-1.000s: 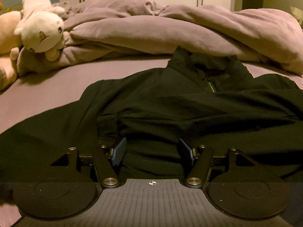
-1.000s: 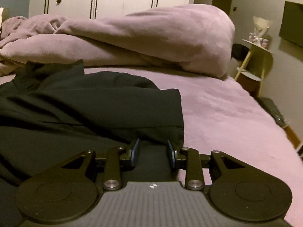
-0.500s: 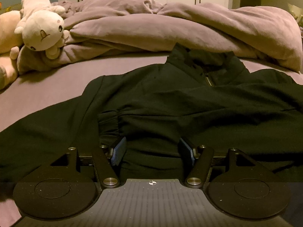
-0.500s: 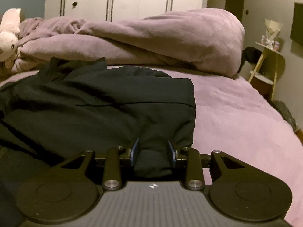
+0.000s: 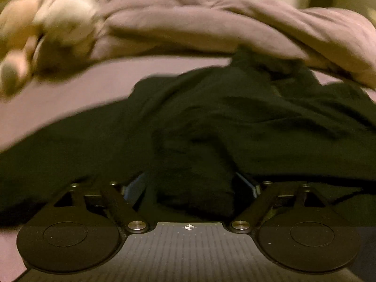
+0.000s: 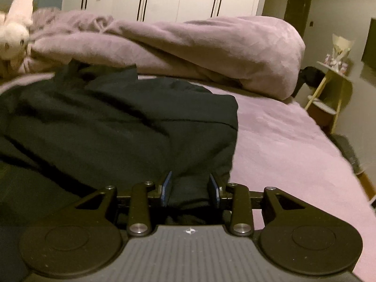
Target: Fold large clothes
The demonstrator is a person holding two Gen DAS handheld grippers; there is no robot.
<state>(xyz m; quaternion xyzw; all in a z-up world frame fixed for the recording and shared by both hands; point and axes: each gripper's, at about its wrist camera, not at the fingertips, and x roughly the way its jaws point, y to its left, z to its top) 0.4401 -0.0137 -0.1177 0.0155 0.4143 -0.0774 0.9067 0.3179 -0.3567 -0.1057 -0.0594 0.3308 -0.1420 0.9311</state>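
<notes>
Left wrist view is blurred: my left gripper (image 5: 190,185) is opening, w/ a fold of the black jacket (image 5: 211,122) between its jaws. My right gripper (image 6: 190,188) is clenched on the jacket's hem. Jacket lies spread on the purple bed (image 6: 282,141). Bunched duvet (image 6: 199,47) sits right behind its collar, plush toy (image 6: 14,33) at far left, side table (image 6: 333,89) off right.

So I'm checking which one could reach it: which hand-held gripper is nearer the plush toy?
Left. The left hand-held gripper, jaws opening around the black jacket, has the plush toy close ahead-left. From the right hand-held gripper, it sits far off at the left edge.
</notes>
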